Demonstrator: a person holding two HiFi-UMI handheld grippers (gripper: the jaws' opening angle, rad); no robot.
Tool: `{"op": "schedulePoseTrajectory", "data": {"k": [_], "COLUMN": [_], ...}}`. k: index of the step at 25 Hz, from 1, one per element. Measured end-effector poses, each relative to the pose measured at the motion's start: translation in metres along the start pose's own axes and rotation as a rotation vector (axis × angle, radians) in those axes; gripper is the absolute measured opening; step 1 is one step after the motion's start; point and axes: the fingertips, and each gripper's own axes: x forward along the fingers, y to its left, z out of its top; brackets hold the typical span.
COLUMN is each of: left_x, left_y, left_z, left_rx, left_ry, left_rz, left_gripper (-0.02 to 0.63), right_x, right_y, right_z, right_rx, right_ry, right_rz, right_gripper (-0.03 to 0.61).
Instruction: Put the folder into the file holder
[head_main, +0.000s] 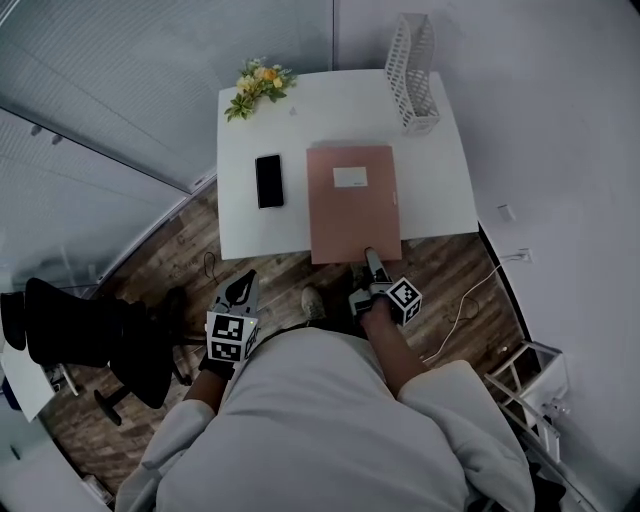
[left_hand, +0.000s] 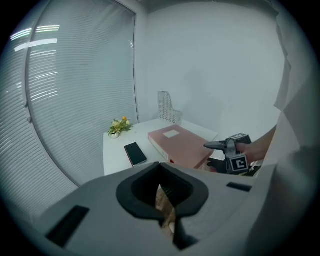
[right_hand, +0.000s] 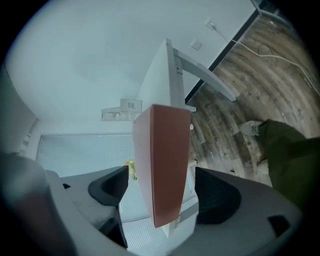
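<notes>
Head view: a flat, matte salmon-pink folder with a small white rectangular label lies on the smooth white table, its near end overhanging the table's edge. The right gripper is at that end. In the right gripper view its jaws stand apart on either side of the folder, with a gap on each side. The left gripper hangs over the wood-plank floor, jaws together with nothing between them. The white perforated file holder stands at the far right corner, apart from the folder. A glossy black phone lies just left of the folder. In the right gripper view the folder hides most of the table.
</notes>
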Motion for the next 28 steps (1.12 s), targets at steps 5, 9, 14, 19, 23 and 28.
{"op": "schedulePoseTrajectory", "data": {"k": [5,9,14,19,23,28], "left_x": [0.003,0.002,0.000,0.010,0.021,0.039], "left_y": [0.010,0.011,0.017,0.019,0.012,0.002], "left_z": [-0.003,-0.005,-0.009,-0.006,0.003,0.017], "left_rx": [0.016,0.026,0.013,-0.005,-0.014,-0.016], "left_ry": [0.027,0.037,0.043,0.027,0.009,-0.016], "left_rz": [0.008,0.006,0.008,-0.010,-0.049,-0.097], "left_gripper": [0.008,0.008,0.008,0.008,0.008,0.008], "right_x": [0.030,0.047,0.052,0.029,-0.001,-0.034], "right_y": [-0.007,-0.007,-0.003,-0.011,-0.010,0.012], "right_z": [-0.010,-0.007,-0.005,0.010,0.025,0.054], "right_rx": [0.051,0.064,0.068,0.010,-0.053,-0.196], "right_ry": [-0.014,-0.024,-0.018,-0.010,0.005,0.006], "right_rz": [0.061,0.105,0.135,0.098,0.061,0.023], "right_gripper": [0.403,0.403,0.379,0.370,0.351,0.330]}}
